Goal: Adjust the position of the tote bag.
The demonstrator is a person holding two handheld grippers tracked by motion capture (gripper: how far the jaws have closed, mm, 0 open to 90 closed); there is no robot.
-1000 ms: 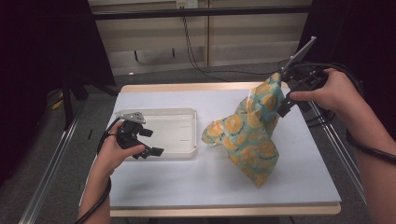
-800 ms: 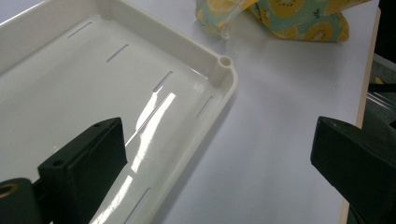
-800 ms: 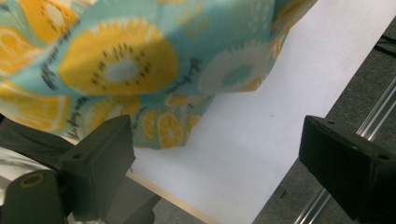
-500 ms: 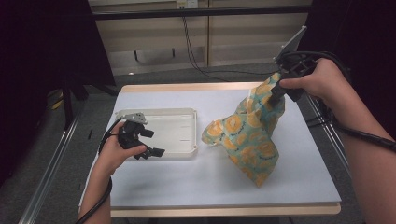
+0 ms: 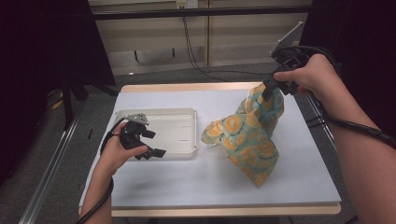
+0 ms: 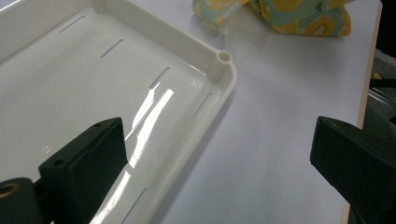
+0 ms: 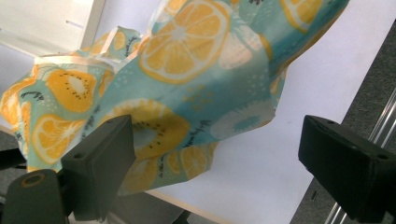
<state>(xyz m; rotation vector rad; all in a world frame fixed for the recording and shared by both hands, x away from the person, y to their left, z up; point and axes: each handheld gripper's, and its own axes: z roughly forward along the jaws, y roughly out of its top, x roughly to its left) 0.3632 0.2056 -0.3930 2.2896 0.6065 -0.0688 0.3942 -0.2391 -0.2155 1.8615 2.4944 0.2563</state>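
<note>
While the high view takes in the whole desk [image 5: 187,186], the lines below go part by part.

Bag: a teal bag [image 5: 254,135] printed with orange slices, right of centre in the high view; its lower end lies on the desk toward the bottom, its top stands raised toward the upper right.
Bag in the right gripper view: the fabric [image 7: 187,79] covers the upper left and centre, beyond the jaws rather than between them.
Right hand-held gripper: at the bag's raised top, upper right of the high view [image 5: 273,86]; the right gripper view shows its jaws wide apart, clamped on nothing.
Left hand-held gripper: lower left of the high view [image 5: 152,143], over the near edge of the tray; jaws wide apart and empty.
Tray: white, shallow, slotted floor [image 5: 175,128], left of centre in the high view, just left of the bag; in the left gripper view its corner [image 6: 224,58] sits near the top centre.
</note>
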